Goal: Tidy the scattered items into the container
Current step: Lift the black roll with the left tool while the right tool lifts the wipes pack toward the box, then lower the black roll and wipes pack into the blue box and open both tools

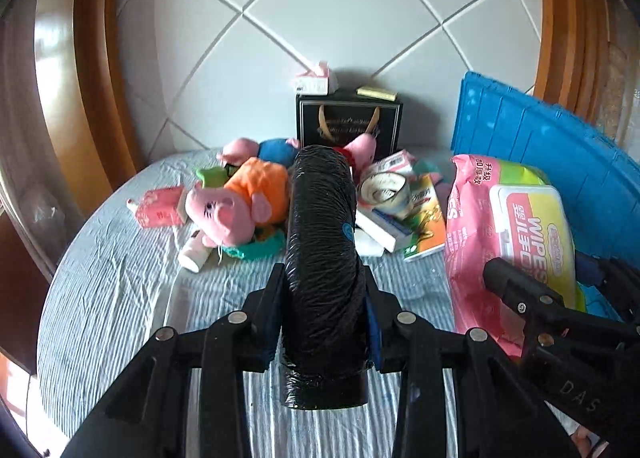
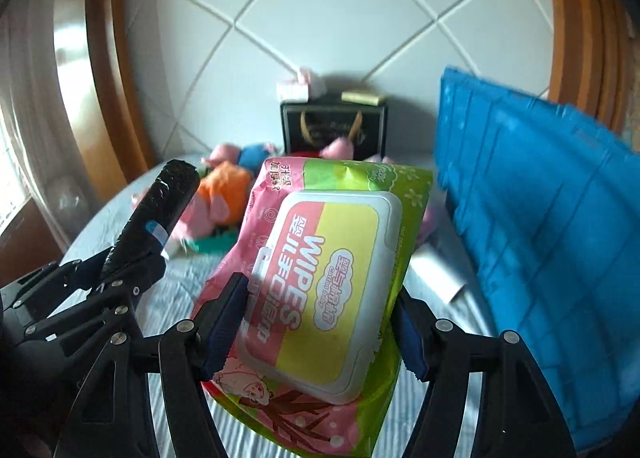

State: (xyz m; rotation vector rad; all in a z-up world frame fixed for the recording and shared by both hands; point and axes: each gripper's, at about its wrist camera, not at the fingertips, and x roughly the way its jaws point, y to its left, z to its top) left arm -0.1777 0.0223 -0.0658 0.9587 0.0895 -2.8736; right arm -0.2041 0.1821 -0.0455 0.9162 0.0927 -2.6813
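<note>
Grip check: my left gripper (image 1: 325,322) is clamped on a black bag roll (image 1: 322,254), raised over the striped sheet (image 1: 120,278). My right gripper (image 2: 316,322) pinches a wipes pack (image 2: 332,290) across its sides, just beside the blue container (image 2: 540,226) at the sheet's right edge. Plush pigs (image 1: 236,206), cartons and a tape roll (image 1: 386,188) lie heaped along the far edge, before a black gift bag (image 1: 349,122).
</note>
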